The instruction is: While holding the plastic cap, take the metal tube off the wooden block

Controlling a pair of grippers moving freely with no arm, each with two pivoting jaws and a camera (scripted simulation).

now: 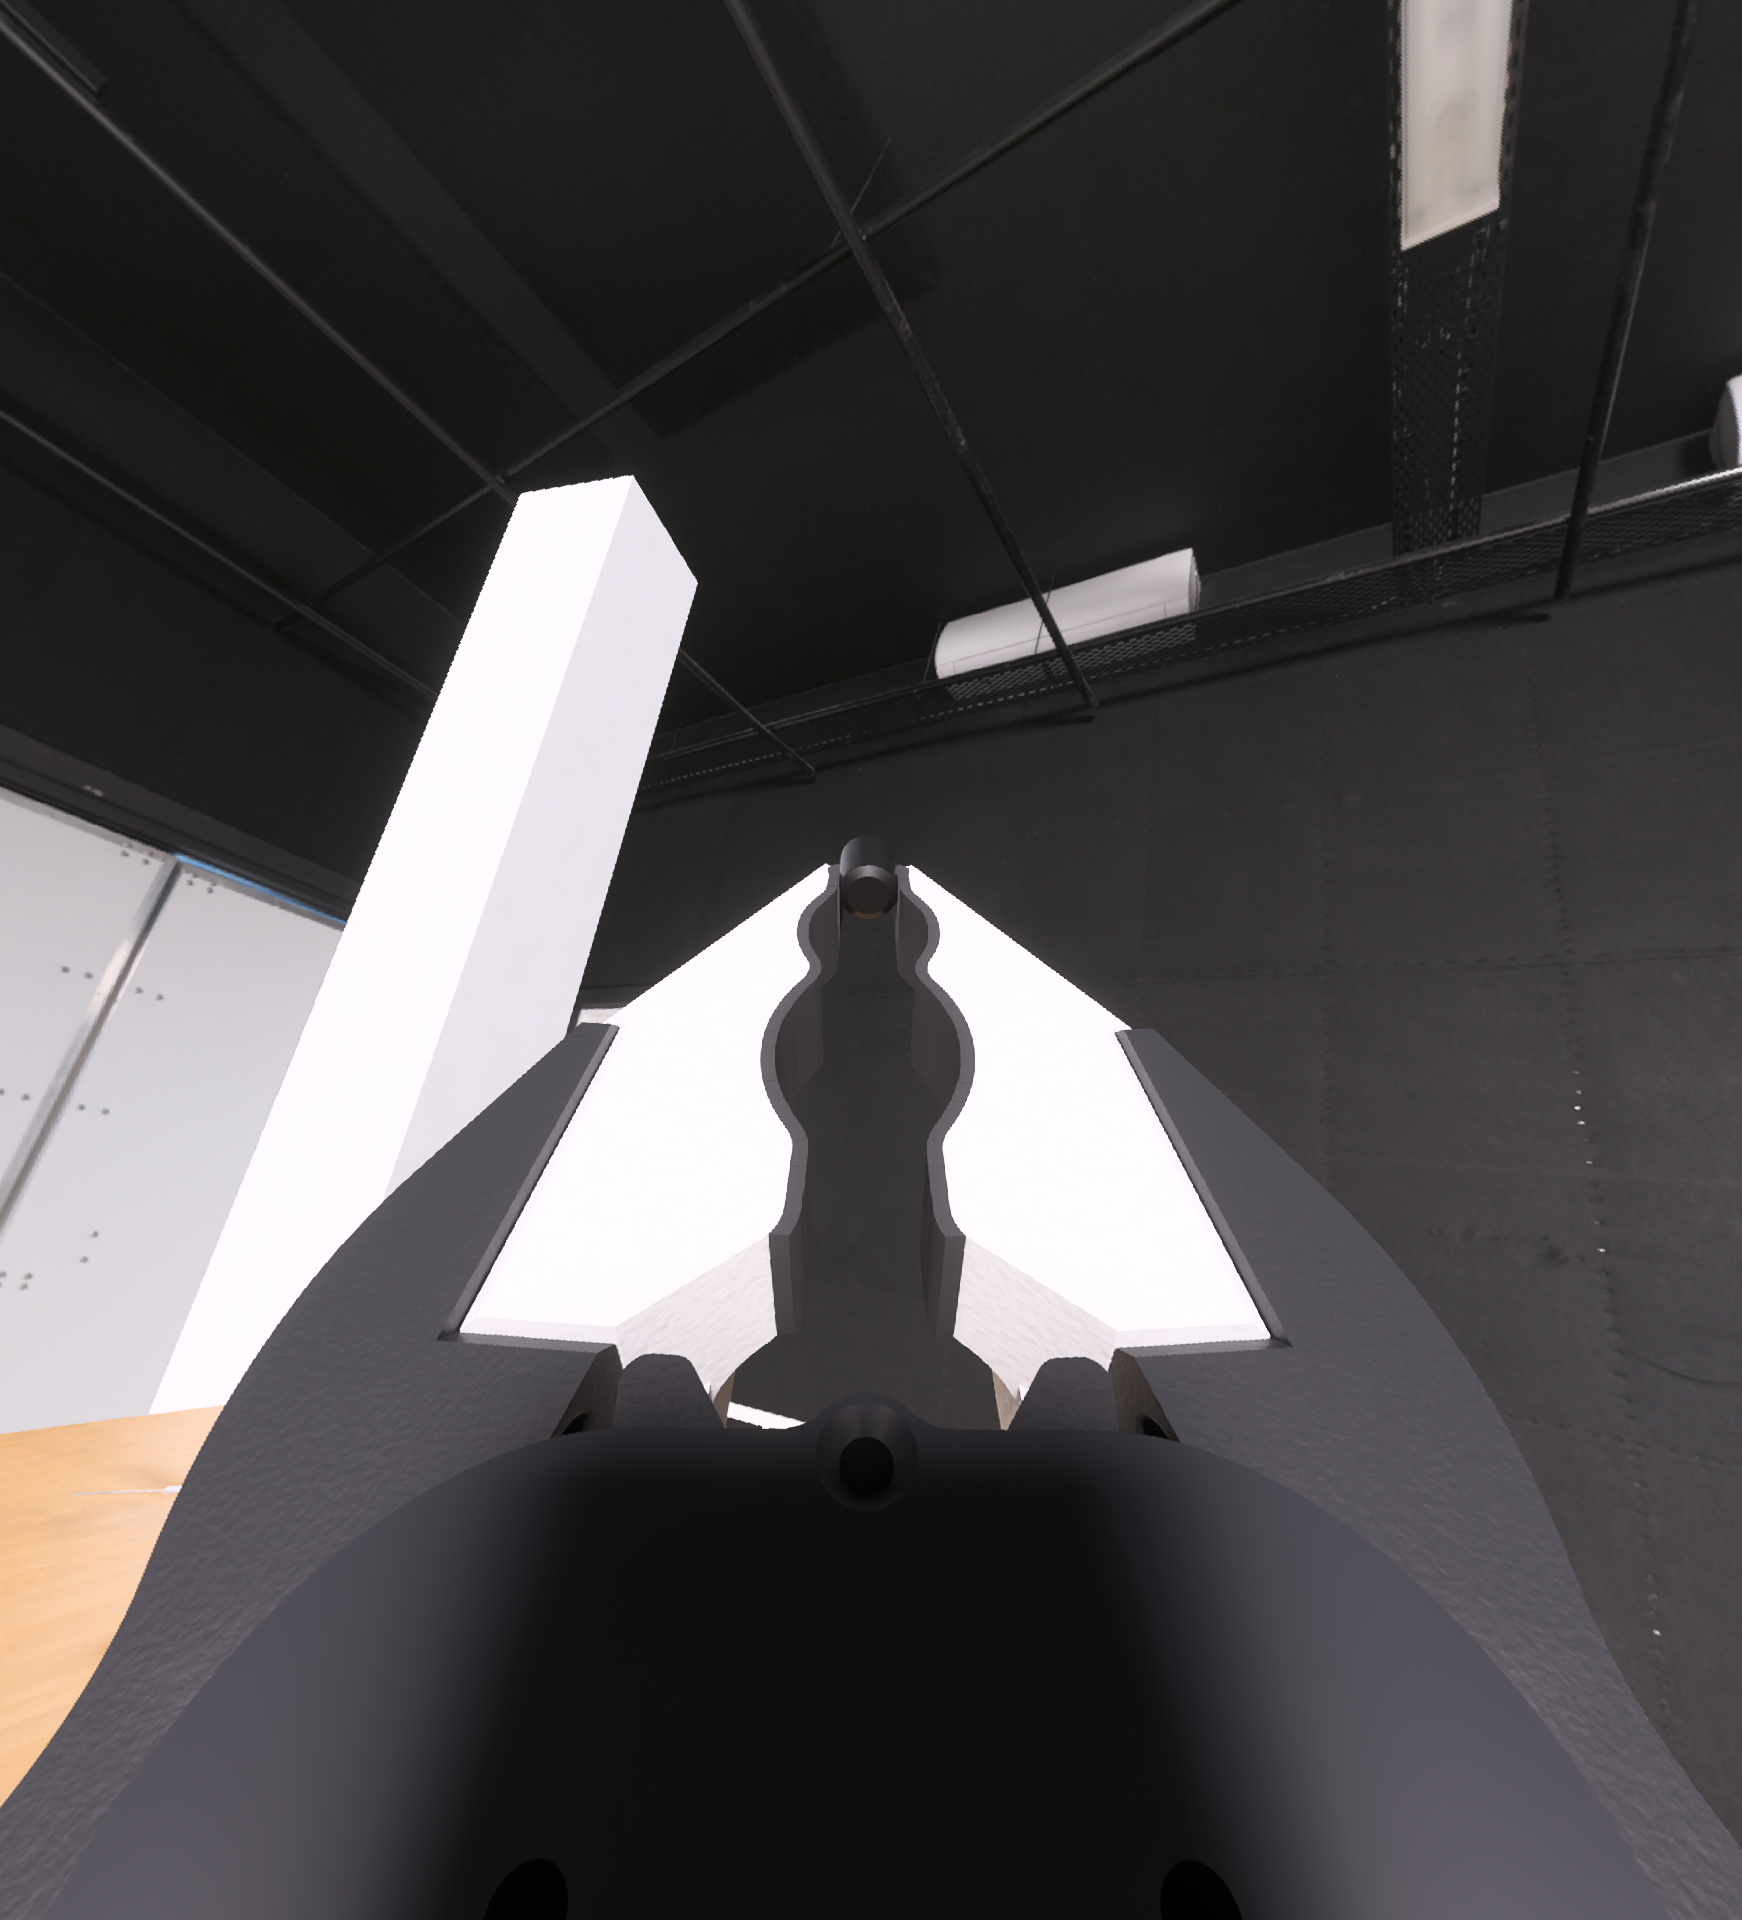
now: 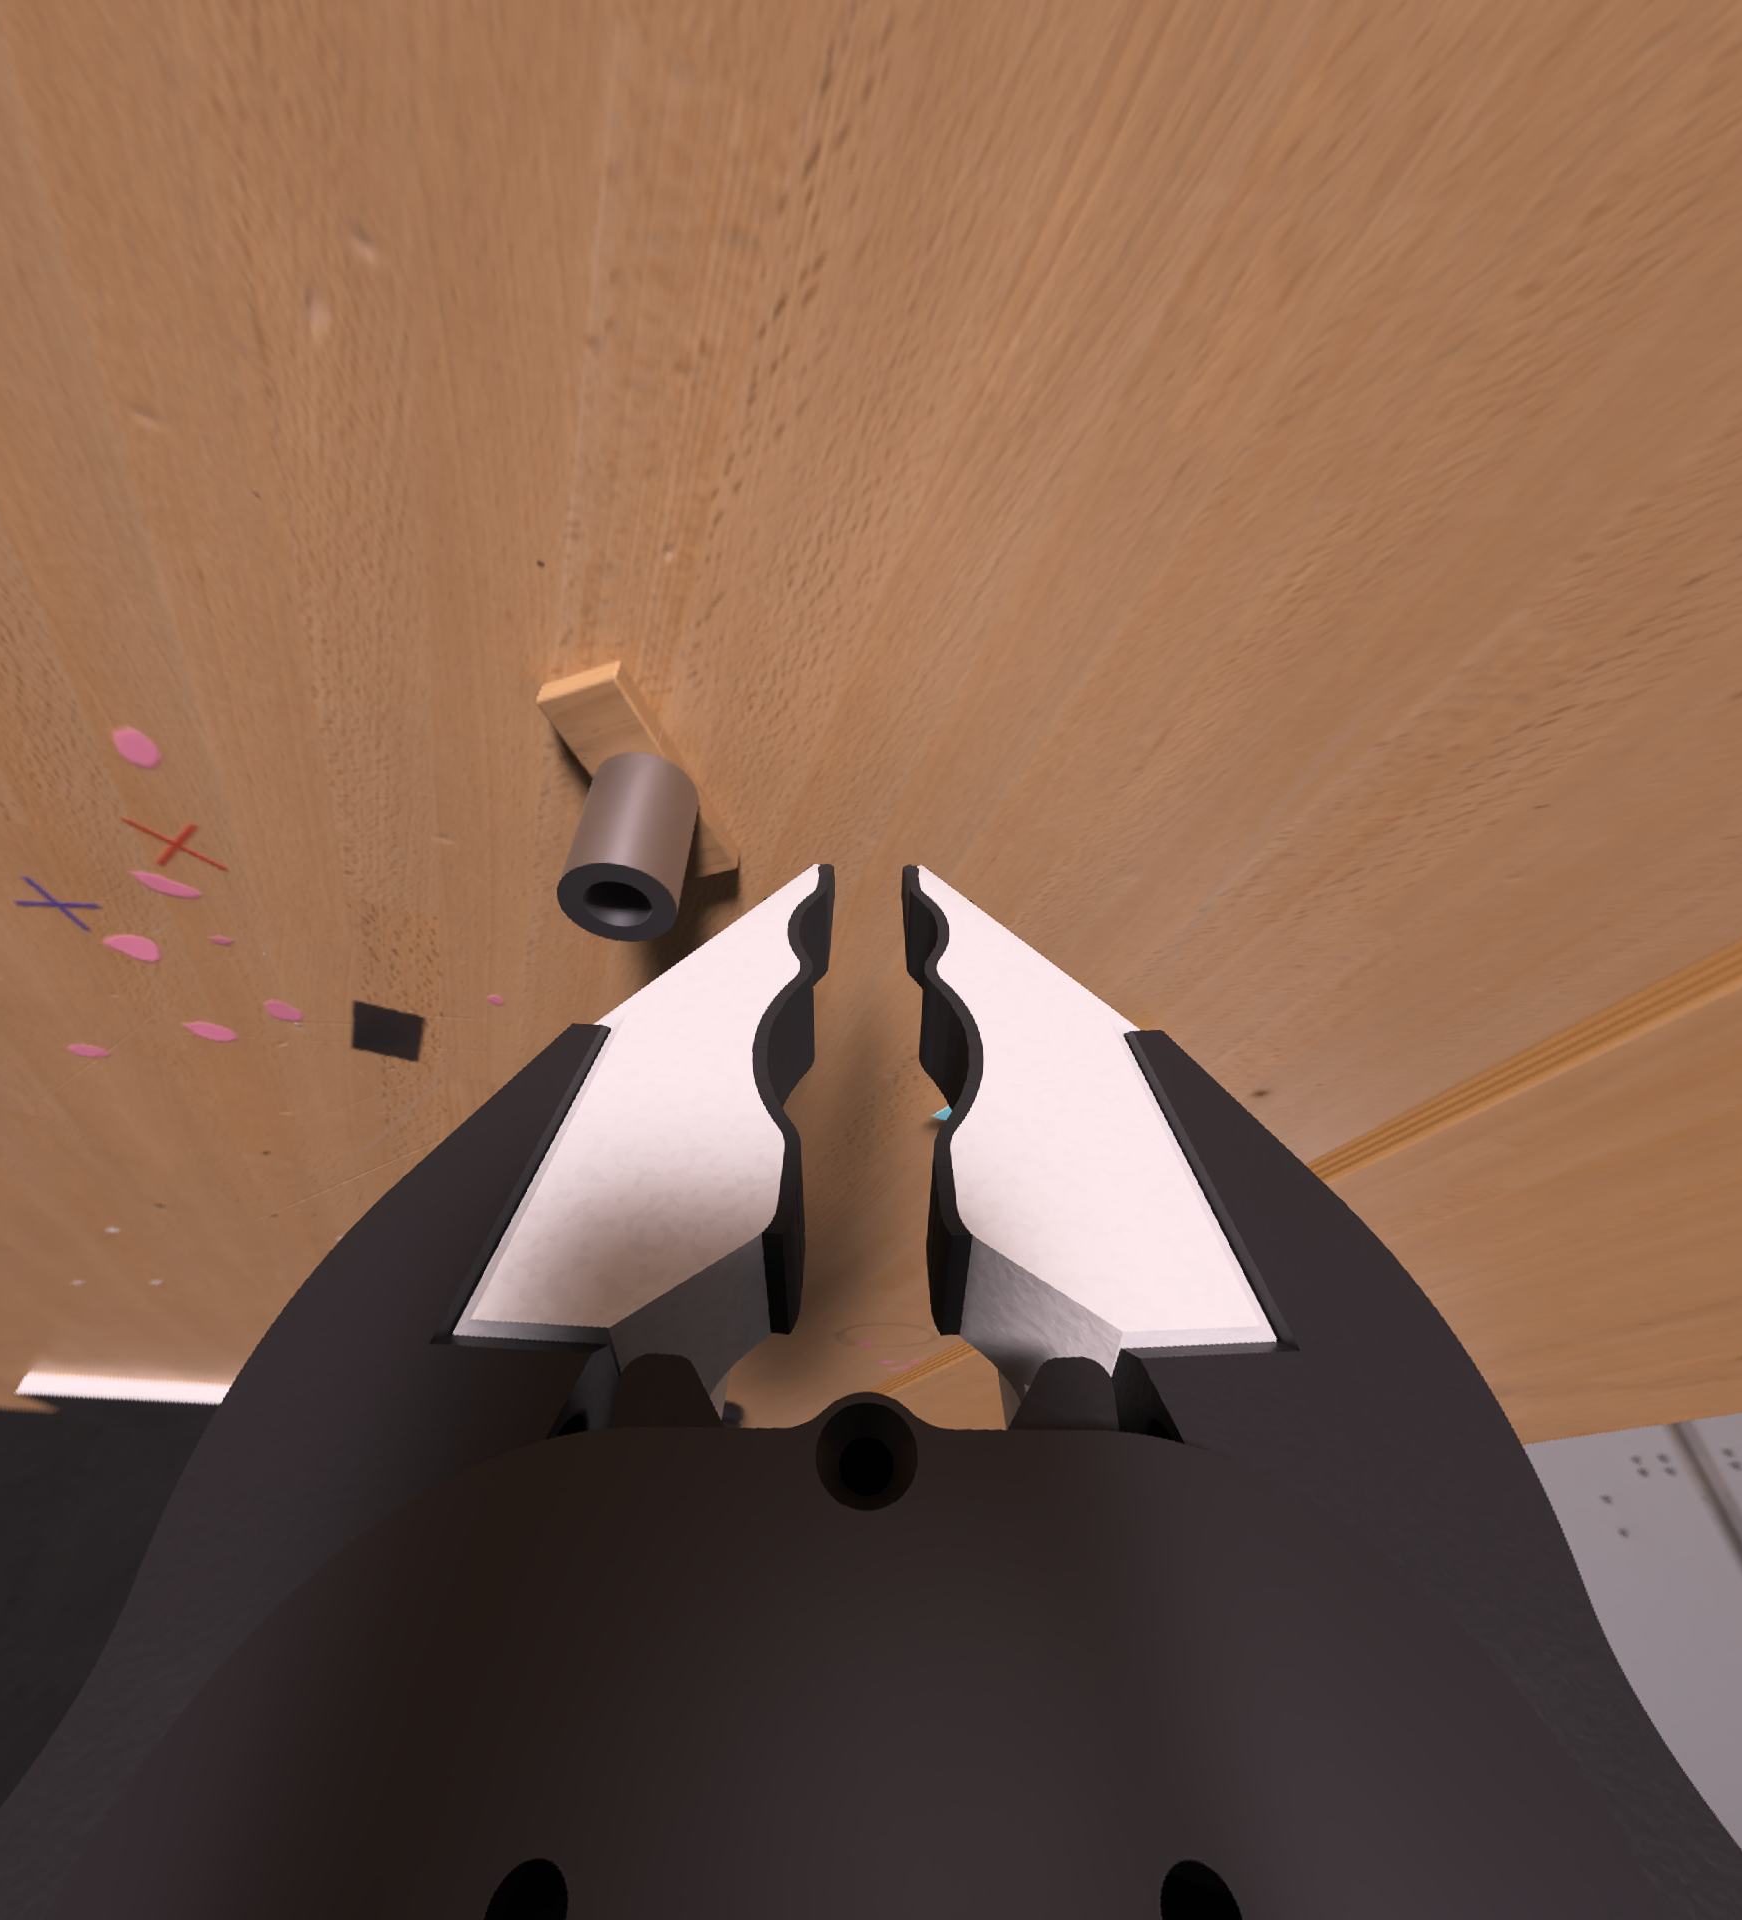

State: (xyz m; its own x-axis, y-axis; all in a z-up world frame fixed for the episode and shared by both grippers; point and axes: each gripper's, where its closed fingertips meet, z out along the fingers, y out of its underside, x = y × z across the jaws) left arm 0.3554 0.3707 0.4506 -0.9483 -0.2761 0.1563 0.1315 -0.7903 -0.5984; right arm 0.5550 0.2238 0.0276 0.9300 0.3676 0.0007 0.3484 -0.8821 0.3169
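In the left wrist view, my left gripper [image 1: 868,883] is shut on a small dark plastic cap [image 1: 867,871], pinched at the fingertips and held up in the air, facing a dark wall. In the right wrist view, a short grey metal tube [image 2: 630,847] stands upright on a small light wooden block [image 2: 599,717] that lies on the wooden table [image 2: 1158,468]. My right gripper [image 2: 867,883] is open with a narrow gap and empty. It looks down at the table, with its fingertips just right of the tube and apart from it.
Pink spots, a red cross [image 2: 173,844], a blue cross [image 2: 56,904] and a black square [image 2: 387,1029] mark the table left of the tube. A table edge strip [image 2: 1573,1049] runs at the right. A white pillar [image 1: 493,883] stands left of my left gripper.
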